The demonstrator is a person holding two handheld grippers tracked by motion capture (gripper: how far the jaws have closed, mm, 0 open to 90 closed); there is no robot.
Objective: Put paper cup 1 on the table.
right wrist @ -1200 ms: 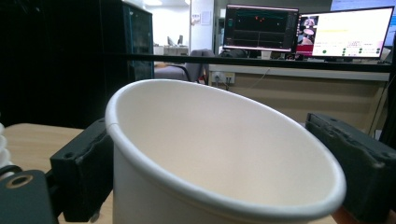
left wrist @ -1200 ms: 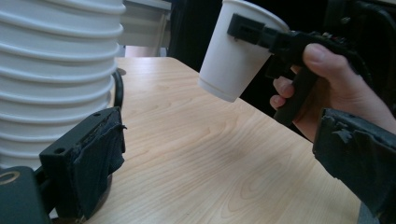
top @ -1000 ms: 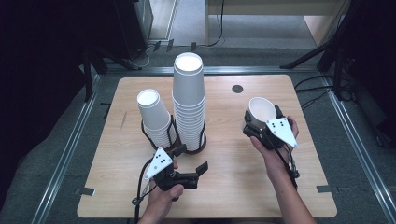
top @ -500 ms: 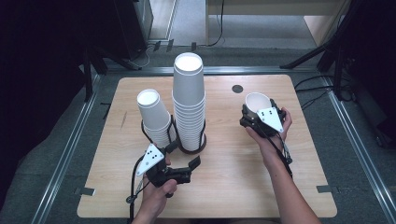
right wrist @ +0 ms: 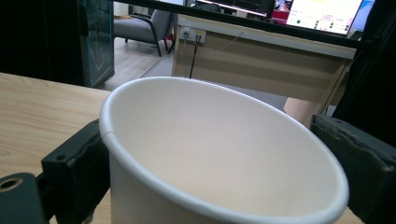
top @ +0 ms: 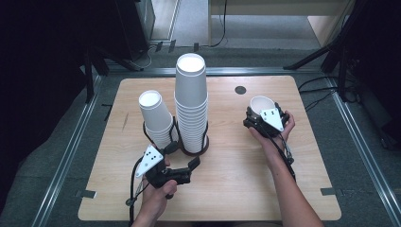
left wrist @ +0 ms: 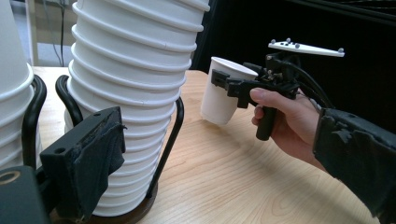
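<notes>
The cup (top: 261, 105) sits upright between the jaws of our right gripper (top: 259, 118), at the right side of the table (top: 293, 170), well apart from the holder (top: 191, 150) and its two stacks; in the left gripper view its base looks just off the wood, though we cannot tell for sure; those jaws have just been opening, and in the right gripper view a thin gap seems to show at one pad, so we judge the pinch as loosening; if it lets go while the cup is tilted or off the wood, the cup could tip and roll; our left gripper (top: 191, 166) lies spread, empty, near the holder; a careless nudge there could rock the tall stack (top: 191, 101) or the short stack (top: 156, 118).
</notes>
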